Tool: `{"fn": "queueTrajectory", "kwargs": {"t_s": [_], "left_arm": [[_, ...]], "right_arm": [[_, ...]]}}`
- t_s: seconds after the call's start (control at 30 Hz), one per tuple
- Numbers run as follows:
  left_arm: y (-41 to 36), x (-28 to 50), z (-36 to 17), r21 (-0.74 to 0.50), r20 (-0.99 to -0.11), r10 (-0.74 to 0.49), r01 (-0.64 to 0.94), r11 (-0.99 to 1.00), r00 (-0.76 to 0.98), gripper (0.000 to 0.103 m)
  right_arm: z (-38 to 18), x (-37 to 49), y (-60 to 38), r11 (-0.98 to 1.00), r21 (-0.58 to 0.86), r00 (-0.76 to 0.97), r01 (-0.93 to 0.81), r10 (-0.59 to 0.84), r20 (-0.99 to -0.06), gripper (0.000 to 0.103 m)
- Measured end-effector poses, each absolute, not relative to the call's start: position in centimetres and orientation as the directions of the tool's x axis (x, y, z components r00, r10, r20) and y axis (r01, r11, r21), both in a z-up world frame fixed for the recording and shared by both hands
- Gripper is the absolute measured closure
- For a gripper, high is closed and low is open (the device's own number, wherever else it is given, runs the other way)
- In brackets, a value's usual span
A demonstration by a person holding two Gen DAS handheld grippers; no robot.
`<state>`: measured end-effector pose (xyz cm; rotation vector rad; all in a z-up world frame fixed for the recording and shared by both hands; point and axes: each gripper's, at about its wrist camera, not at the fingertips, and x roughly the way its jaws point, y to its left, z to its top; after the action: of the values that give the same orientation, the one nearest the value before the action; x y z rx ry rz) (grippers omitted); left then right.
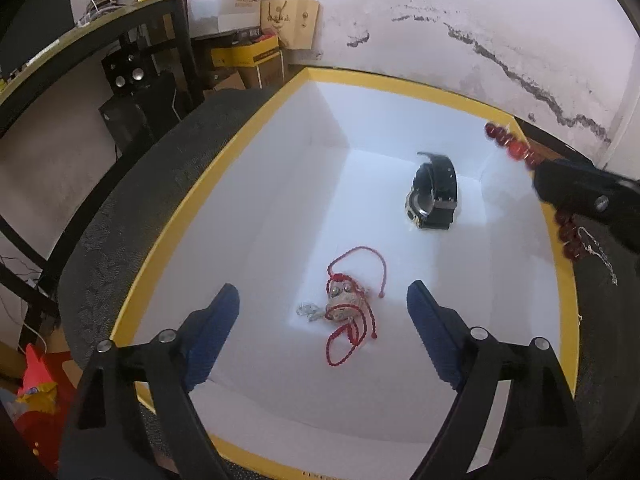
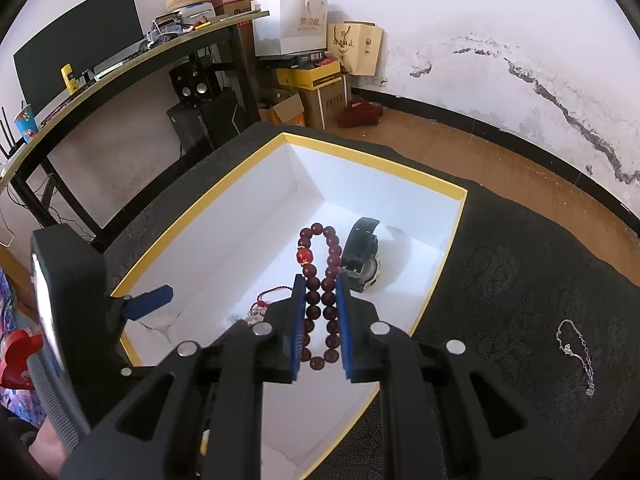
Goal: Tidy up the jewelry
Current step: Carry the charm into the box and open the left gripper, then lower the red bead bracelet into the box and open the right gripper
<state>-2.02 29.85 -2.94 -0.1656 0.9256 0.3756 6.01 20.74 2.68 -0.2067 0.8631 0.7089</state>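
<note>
The left gripper [image 1: 323,304] hangs over the open box [image 1: 224,184], its blue pads [image 1: 216,336] spread wide at the bottom of the left wrist view, with nothing pinched between them; down on the white floor of the box, in the gap between the pads, lies the red cord bracelet [image 1: 352,300], a tangle of red loops with small silver beads, and a little silver clasp piece [image 1: 308,311] touches its left side. Up and to the right of centre in that same view the black watch [image 1: 434,192] rests on its side against the far inner corner. Over to the right wrist view, and the right gripper [image 2: 320,288] is pressed in tight on the dark red bead bracelet [image 2: 320,272], the two strands of beads squeezed between the blue pads while the top loop, with its one brighter red bead, sticks out above the fingertips towards the middle of the frame. It is held above the box interior, just left of the watch as this view shows it. At the lower right of the right wrist view a thin silver chain [image 2: 576,352] lies outside the box on the dark patterned cloth [image 2: 520,280], well apart from the yellow rim. The left gripper's blue pad pokes in at the left edge of this frame, over the near left corner of the box
</note>
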Motion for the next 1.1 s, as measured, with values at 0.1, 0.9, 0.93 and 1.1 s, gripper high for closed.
{"fn": "queueTrajectory", "kwargs": {"t_s": [0.1,0.9,0.93,1.1], "left_arm": [[29.8,-2.2,-2.7,0.013,-0.805,0.234,-0.377,0.926,0.546,0.019],[29.8,-3.4,-1.7,0.0,-0.808,0.209,-0.355,0.935,0.551,0.019],[29.8,-3.3,-1.7,-0.001,-0.809,0.207,-0.354,0.935,0.55,0.019],[29.5,-3.0,-1.8,0.001,-0.813,0.206,-0.351,0.936,0.545,0.019]], "right_arm": [[2.6,6.1,20.9,0.755,0.109,0.438,-0.647,0.486,-0.756,0.088],[-2.7,9.1,23.8,0.747,0.072,0.355,-0.66,0.395,-0.847,0.087],[-2.7,9.2,23.9,0.748,0.068,0.359,-0.66,0.394,-0.846,0.087],[-2.5,9.5,24.0,0.742,0.073,0.352,-0.666,0.399,-0.847,0.087]]}}
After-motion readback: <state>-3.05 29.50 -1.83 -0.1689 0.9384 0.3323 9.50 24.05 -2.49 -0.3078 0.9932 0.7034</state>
